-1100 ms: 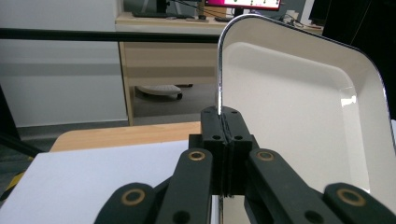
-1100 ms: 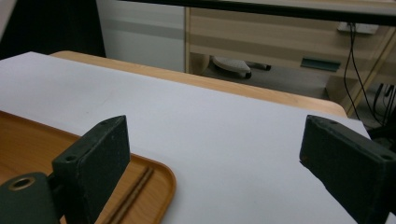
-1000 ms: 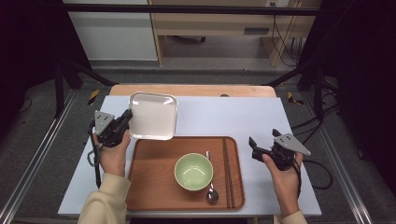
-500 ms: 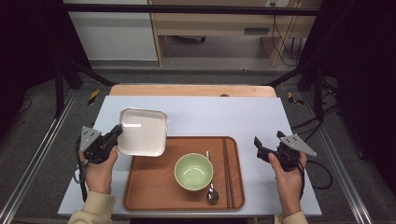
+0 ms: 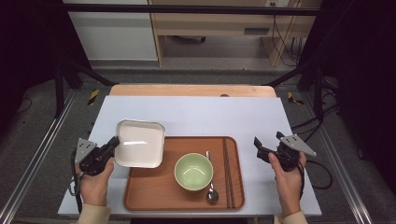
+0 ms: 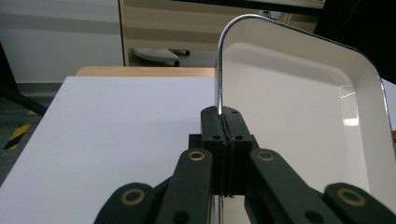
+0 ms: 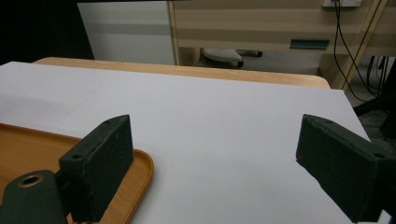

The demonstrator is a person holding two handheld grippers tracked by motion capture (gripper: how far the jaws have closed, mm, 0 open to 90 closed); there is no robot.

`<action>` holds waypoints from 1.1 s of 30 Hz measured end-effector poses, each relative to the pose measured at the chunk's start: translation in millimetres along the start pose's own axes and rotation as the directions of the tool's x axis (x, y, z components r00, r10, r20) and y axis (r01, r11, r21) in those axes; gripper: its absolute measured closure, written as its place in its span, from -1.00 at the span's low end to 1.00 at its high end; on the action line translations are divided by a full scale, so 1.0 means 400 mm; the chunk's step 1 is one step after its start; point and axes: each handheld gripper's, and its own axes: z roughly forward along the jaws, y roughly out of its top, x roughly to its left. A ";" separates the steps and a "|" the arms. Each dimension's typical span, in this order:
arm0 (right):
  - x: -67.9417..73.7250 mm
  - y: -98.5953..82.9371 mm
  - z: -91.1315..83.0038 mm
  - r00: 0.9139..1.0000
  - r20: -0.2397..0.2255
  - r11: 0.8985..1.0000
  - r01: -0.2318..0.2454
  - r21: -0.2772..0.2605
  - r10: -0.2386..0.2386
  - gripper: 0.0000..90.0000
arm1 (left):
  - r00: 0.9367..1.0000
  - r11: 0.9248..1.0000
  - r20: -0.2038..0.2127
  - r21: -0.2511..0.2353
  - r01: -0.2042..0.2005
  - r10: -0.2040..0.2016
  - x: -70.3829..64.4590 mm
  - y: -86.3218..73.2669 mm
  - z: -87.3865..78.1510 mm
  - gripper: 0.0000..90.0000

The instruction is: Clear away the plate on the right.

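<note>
Gripped by its rim in the left tool, the white square plate has travelled from the upper bench down to the brown tray's left edge, nearly ready to set down, while the right tool waits wide open.

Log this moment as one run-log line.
left gripper: shut on plate rim | right gripper: open, holding nothing | plate: overlapping tray corner | bowl: on tray

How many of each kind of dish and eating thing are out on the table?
White square plate: 1
Green bowl: 1
Spoon: 1
Chopsticks: 2, one pair
Brown tray: 1
Total: 6
</note>
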 end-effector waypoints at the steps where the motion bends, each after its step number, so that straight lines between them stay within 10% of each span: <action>1: 0.001 -0.001 0.001 1.000 0.000 1.000 -0.005 0.003 0.005 -0.75 | 1.000 1.000 -0.001 0.001 -0.001 0.001 0.000 -0.003 -0.001 0.98; 18: 0.001 -0.005 0.007 1.000 -0.008 1.000 -0.008 0.015 0.009 -0.74 | 0.999 0.996 0.028 0.084 0.035 -0.037 -0.008 -0.051 -0.013 0.98; 33: 0.004 -0.008 0.012 1.000 -0.016 0.999 -0.013 0.032 0.013 -0.72 | 0.992 0.974 0.116 0.223 0.030 -0.058 -0.029 -0.078 0.029 0.98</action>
